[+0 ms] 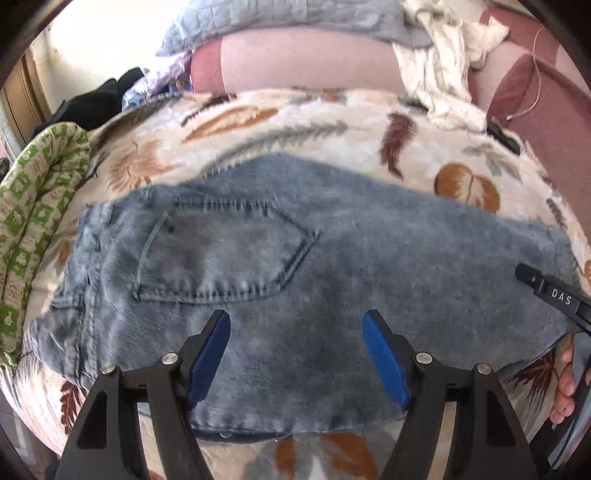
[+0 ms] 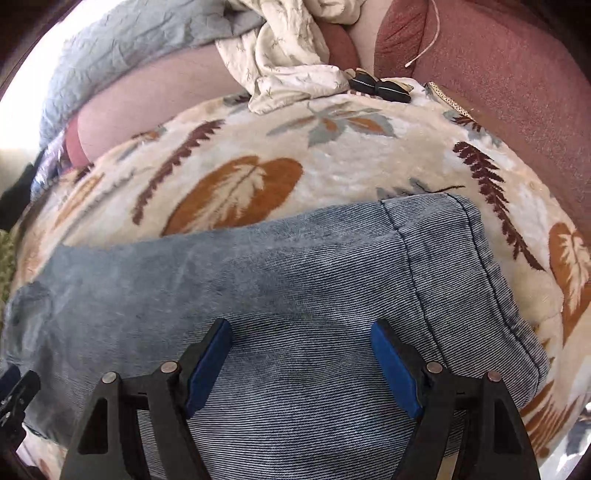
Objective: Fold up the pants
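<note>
Faded blue jeans (image 1: 295,266) lie folded flat on a cream blanket with a leaf print (image 1: 295,122). The back pocket (image 1: 221,251) faces up at the left. My left gripper (image 1: 295,325) is open and empty, just above the jeans near their front edge. In the right wrist view the hemmed end of the jeans (image 2: 461,266) lies at the right. My right gripper (image 2: 301,334) is open and empty over the denim (image 2: 258,266). The right gripper also shows in the left wrist view (image 1: 546,291) at the right edge.
A green-patterned cloth (image 1: 33,221) lies at the blanket's left edge. A grey quilt (image 1: 280,18), a crumpled cream cloth (image 2: 291,55) and a black clip-like object (image 2: 380,88) lie at the back. A dark pink sofa back (image 2: 498,74) rises on the right.
</note>
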`<state>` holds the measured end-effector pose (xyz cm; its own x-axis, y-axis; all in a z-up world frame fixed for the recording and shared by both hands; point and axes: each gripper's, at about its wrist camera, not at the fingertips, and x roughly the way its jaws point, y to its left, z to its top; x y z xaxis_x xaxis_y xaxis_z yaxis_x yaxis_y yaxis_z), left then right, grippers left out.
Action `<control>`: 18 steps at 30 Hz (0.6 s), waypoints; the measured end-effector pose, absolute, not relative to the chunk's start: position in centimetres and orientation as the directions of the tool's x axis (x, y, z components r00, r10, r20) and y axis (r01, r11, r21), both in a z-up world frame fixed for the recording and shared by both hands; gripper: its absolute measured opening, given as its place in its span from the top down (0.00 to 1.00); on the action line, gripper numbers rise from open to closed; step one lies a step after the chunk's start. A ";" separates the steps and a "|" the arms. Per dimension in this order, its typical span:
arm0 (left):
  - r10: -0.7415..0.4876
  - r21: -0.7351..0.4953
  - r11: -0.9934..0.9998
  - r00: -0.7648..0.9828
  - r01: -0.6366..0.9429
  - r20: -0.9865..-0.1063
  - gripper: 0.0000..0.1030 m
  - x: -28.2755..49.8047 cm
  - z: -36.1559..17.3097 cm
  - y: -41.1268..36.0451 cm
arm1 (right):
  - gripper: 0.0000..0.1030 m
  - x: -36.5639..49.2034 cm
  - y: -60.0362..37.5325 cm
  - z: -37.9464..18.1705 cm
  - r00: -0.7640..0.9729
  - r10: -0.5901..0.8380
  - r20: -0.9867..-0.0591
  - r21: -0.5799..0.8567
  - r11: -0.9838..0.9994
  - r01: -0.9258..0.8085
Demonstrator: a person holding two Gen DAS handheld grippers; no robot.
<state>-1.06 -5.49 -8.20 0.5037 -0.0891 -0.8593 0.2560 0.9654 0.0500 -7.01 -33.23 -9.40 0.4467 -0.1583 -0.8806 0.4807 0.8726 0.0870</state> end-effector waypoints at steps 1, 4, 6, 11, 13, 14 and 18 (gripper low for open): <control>-0.081 0.053 0.966 0.492 0.252 -0.867 0.27 -1.1 -8.6 -5.4 | 0.21 -6.9 -33.0 -9.6 0.438 -0.172 -0.883 0.065 0.877 0.475; -0.055 0.058 0.971 0.455 0.230 -0.889 0.27 -1.0 -9.9 -4.8 | 0.19 -6.9 -32.4 -10.0 0.424 -0.194 -0.885 0.032 0.882 0.471; -0.054 0.058 0.971 0.447 0.232 -0.893 0.27 -1.1 -10.3 -4.6 | 0.17 -6.9 -32.4 -10.1 0.423 -0.194 -0.885 0.033 0.881 0.472; -0.058 0.063 0.966 0.448 0.252 -0.892 0.26 -1.2 -10.7 -4.6 | 0.14 -6.5 -32.1 -10.4 0.419 -0.207 -0.884 0.013 0.885 0.466; -0.062 0.064 0.964 0.453 0.257 -0.889 0.26 -1.3 -10.7 -4.6 | 0.13 -6.4 -32.0 -10.5 0.419 -0.211 -0.883 0.008 0.886 0.464; -0.061 0.066 0.963 0.453 0.259 -0.889 0.26 -1.3 -10.8 -4.5 | 0.13 -6.4 -31.9 -10.5 0.421 -0.213 -0.882 0.007 0.886 0.464; -0.057 0.059 0.968 0.444 0.244 -0.894 0.26 -1.1 -10.4 -4.4 | 0.13 -6.5 -32.1 -10.1 0.439 -0.207 -0.874 0.027 0.882 0.470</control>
<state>-1.14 -4.43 -10.42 0.4445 -0.0571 -0.8940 0.2437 0.9680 0.0594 -6.46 -32.12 -10.13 0.4394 -0.2073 -0.8740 0.4696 0.8825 0.0268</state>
